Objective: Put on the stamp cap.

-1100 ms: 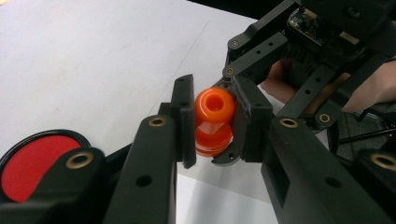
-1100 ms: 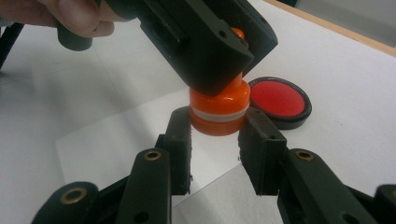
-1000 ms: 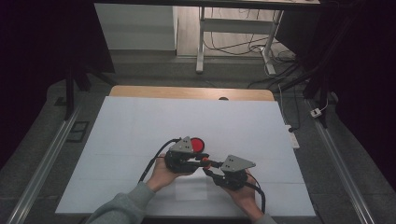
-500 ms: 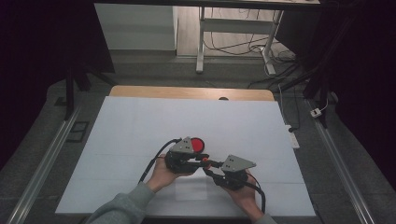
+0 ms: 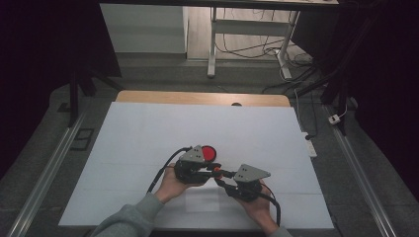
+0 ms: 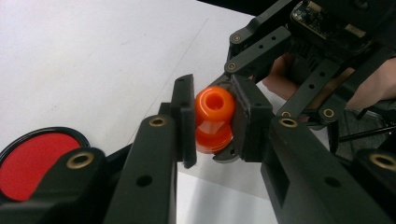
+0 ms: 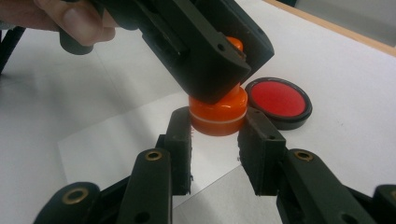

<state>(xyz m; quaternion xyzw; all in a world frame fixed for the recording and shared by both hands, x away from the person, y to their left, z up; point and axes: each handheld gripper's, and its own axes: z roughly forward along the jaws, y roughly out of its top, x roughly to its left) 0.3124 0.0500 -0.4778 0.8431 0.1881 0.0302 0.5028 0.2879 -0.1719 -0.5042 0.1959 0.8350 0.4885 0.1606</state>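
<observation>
Bright table [image 5: 148, 133], dark surroundings; nearest fingers [image 7: 182, 149] look slightly soft.

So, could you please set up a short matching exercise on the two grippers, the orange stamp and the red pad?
Things:
1. left gripper
2. right gripper
3. red ink pad
4. white sheet

States:
a. lies flat beside the orange stamp
b. clamps the stamp's upper knob
c. covers the tabletop
d. fingers at the stamp's wide base

Pairs: 1-b, 2-d, 3-a, 4-c

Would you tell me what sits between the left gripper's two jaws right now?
An orange stamp, clamped by the left gripper, as the left gripper view shows.
</observation>
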